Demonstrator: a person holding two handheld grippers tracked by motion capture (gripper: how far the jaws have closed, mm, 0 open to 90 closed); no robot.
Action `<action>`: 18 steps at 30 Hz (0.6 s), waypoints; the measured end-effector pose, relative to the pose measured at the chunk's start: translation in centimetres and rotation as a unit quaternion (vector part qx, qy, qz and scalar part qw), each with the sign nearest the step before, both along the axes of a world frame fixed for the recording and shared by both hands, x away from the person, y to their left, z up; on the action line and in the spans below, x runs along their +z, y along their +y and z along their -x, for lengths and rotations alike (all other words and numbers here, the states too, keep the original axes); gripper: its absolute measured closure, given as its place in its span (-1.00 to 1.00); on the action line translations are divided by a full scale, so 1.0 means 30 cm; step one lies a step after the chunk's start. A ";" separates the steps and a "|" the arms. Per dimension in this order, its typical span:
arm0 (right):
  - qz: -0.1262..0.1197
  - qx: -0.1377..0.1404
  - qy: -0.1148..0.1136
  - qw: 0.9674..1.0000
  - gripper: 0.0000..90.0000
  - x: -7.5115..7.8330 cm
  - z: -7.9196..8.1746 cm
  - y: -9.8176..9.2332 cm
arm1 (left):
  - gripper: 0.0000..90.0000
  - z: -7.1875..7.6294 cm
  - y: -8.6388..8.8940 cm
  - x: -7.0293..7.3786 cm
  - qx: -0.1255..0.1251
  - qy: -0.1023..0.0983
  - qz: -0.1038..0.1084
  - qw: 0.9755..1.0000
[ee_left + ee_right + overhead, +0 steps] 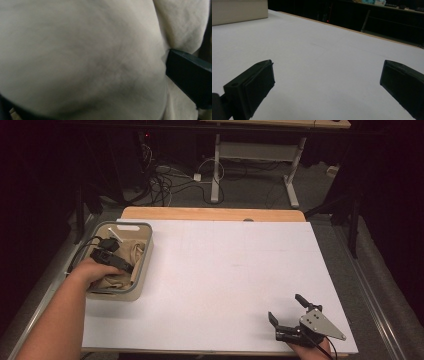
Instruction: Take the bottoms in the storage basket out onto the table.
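Observation:
A grey bin (pixel 146 251) stands at the table's left edge with crumpled beige cloth (pixel 132 249) inside. My left gripper (pixel 128 267) is down in the bin, held by a hand, its tips against the cloth. In the left gripper view the cloth (pixel 87 55) bulges between jaws that stand wide apart; one black finger (pixel 190 77) presses its right side. My right gripper (pixel 285 306) rests near the table's front right corner, open (pixel 328 65), with nothing between its fingers.
The white table top (pixel 225 265) stretches between the two grippers. The bin's pale wall (pixel 237 11) appears far off in the right gripper view. Beyond the wooden back edge (pixel 210 213) lie floor cables (pixel 165 180) and a desk's legs (pixel 216 170).

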State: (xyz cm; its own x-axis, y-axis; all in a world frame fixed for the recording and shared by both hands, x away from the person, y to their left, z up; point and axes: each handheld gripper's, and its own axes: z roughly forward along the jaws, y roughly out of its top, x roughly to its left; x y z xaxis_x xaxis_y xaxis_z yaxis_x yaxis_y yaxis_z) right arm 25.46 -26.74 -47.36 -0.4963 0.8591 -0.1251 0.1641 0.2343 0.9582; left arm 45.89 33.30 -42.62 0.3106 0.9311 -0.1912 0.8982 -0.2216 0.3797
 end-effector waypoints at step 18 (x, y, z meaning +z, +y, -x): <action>0.007 0.005 -0.001 1.000 -0.99 -0.003 0.002 0.006 | -1.00 -0.029 -0.079 -0.054 -0.068 0.114 -0.057 0.990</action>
State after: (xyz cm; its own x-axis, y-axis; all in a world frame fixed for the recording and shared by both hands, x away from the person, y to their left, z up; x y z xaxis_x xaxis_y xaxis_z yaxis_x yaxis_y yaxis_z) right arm 25.40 -26.57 -47.45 -0.5037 0.8526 -0.1390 0.1596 0.2500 0.9550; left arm 46.77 30.95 -44.25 0.3955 0.9031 -0.1671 0.9164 -0.3759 0.1373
